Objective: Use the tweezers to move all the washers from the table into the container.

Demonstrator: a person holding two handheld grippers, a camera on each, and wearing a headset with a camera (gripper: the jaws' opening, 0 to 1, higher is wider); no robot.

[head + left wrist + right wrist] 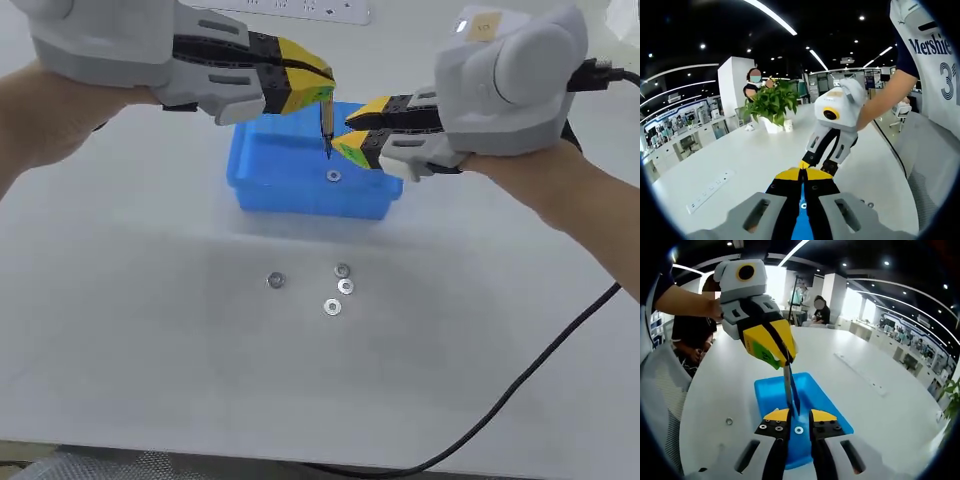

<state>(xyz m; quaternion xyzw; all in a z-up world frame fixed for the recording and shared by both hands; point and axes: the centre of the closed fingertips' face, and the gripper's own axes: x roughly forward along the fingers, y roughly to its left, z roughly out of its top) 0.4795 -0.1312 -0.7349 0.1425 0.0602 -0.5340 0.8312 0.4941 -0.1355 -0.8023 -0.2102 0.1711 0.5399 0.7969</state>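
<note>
My left gripper (325,92) is shut on a pair of dark tweezers (326,130) that hang point-down over the blue container (290,190). One washer (333,176) lies inside the container. Several washers (343,287) lie on the white table nearer me. My right gripper (352,132) hovers just right of the tweezers, jaws apart and empty. In the right gripper view the tweezers (788,382) drop from the left gripper (787,360) towards the gap of my right gripper (800,415), above the container (815,395) and its washer (799,430).
A black cable (540,370) trails from the right gripper across the table's near right side. A white power strip (300,8) lies at the far edge. One washer (276,281) sits apart to the left of the others.
</note>
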